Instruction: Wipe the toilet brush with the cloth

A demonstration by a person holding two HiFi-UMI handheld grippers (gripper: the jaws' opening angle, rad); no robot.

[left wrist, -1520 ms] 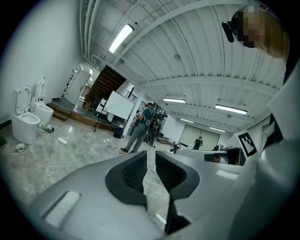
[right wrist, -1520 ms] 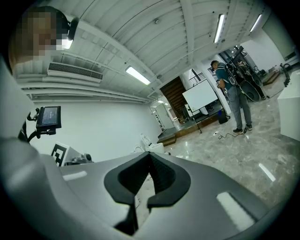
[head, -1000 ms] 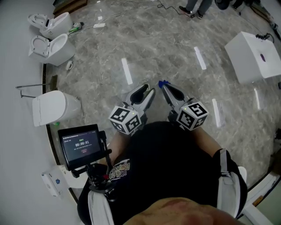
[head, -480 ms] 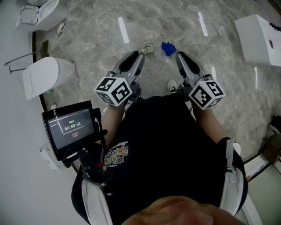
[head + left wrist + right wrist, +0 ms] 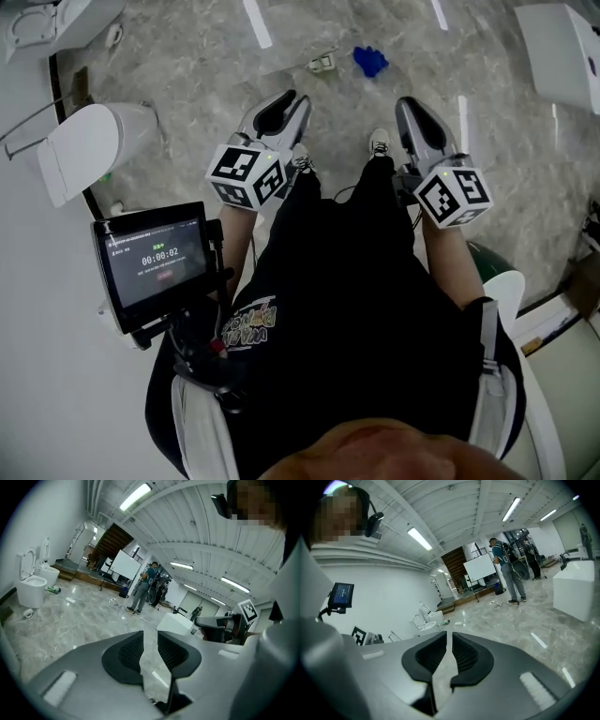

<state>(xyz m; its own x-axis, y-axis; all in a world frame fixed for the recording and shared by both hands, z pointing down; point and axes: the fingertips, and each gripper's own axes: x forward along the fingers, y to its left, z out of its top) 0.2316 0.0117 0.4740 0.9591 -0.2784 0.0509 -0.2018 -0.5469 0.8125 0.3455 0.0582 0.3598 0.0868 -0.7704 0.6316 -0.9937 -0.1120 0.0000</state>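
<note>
A blue cloth [image 5: 370,61] lies crumpled on the marble floor, ahead of both grippers and touching neither. Just left of it lies a small pale object [image 5: 322,64], too small to identify. I see no toilet brush that I can make out. My left gripper [image 5: 286,99] points level over the floor, open with nothing between its pads [image 5: 126,652]. My right gripper [image 5: 409,105] tilts down; its jaws are opening, a narrow gap shows between its pads [image 5: 464,656] and nothing is in it.
A white toilet with its lid down [image 5: 89,150] stands at the left wall, another [image 5: 56,19] further off. A white box [image 5: 562,47] sits at the far right. A screen on a mount [image 5: 155,262] hangs at my left side. People stand in the distance [image 5: 140,590].
The cloth showed at my right gripper's tip; now it lies apart on the floor. The right jaws have parted slightly. Both grippers have spread apart and the view has tipped down.
</note>
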